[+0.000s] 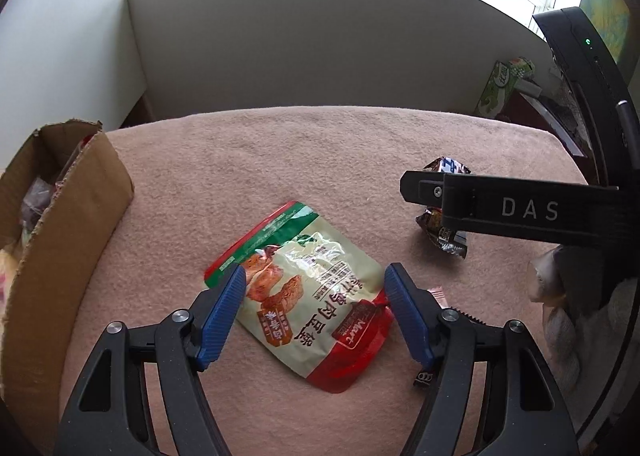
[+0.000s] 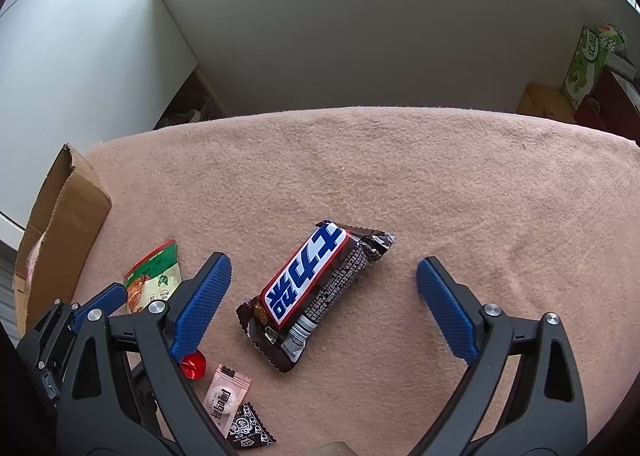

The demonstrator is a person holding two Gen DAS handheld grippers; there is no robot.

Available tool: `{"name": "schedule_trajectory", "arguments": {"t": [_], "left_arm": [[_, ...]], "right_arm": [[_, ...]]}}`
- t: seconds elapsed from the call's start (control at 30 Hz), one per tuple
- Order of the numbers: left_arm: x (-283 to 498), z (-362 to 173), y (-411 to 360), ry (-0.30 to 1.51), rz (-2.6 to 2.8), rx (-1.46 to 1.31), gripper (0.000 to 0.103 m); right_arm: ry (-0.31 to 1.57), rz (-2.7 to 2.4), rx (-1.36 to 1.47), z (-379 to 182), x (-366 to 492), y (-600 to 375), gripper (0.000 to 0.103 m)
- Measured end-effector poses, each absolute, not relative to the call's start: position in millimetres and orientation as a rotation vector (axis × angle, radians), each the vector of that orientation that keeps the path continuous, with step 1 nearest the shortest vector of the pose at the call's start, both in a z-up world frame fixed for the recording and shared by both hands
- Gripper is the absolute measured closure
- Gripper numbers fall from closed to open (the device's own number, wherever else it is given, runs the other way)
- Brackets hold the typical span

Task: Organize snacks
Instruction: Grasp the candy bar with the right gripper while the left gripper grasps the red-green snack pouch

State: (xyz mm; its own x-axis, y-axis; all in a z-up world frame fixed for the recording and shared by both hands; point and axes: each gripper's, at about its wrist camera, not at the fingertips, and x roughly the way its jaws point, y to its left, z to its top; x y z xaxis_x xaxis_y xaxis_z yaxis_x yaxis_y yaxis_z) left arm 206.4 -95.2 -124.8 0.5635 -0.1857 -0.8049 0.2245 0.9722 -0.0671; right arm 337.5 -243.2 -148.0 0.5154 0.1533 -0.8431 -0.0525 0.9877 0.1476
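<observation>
Left wrist view: left gripper (image 1: pixel 314 294) spread wide, straddling the snack pouch (image 1: pixel 308 296), nothing clamped; cardboard box (image 1: pixel 68 208) already holds some packets.
Right wrist view: right gripper (image 2: pixel 324 284) wide open around the chocolate bar (image 2: pixel 312 292), ungrasped; small candies (image 2: pixel 226 400) remain on the blanket (image 2: pixel 440 184).

box (image 1: pixel 60 224): at the worktop's (image 1: pixel 280 160) left edge, packets inside
pouch (image 1: pixel 304 292): flat mid-worktop, right of the box, between the left fingers (image 1: pixel 222 316)
bar (image 2: pixel 316 296): right of the pouch, lying between the right fingers (image 2: pixel 444 308)
candies (image 2: pixel 226 400): small wrapped ones near the front edge, between pouch and bar
carton (image 2: pixel 588 64): behind the worktop, far right
</observation>
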Motion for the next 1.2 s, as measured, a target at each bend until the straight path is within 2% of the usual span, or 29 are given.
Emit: {"name": "schedule_trajectory", "arguments": {"t": [0.13,0.23,0.4,0.7,0.77,0.9,0.97,1.03,1.1,1.2], "left_arm": [[205,-127,-73,0.955,-0.251,0.018,0.031],[205,-128,-62,0.959,-0.239,0.009,0.032],[205,-126,-49,0.963,-0.253,-0.027,0.034],[205,-124,-72,0.935,-0.267,0.046,0.028],[208,-130,-77,0.943,-0.244,0.084,0.028],[206,-134,-83,0.934,-0.239,0.130,0.030],[206,-134,-83,0.933,-0.245,0.127,0.032],[205,-133,-81,0.934,-0.248,0.119,0.035],[205,-132,-79,0.937,-0.251,0.108,0.037],[205,-130,-73,0.942,-0.258,0.075,0.041]], "right_arm": [[1.029,0.109,0.028,-151,337,-227,0.007],[1.032,0.105,-0.036,-152,333,-219,0.012],[1.037,0.110,-0.035,-151,328,-222,0.015],[1.027,0.124,-0.053,-148,316,-208,0.016],[1.023,0.116,-0.081,-151,316,-202,0.019],[1.018,0.113,-0.091,-148,314,-197,0.029],[1.016,0.110,-0.101,-144,313,-198,0.040],[1.015,0.115,-0.107,-144,307,-198,0.057],[1.014,0.122,-0.102,-141,303,-199,0.066],[1.005,0.132,-0.082,-140,297,-203,0.068]]}}
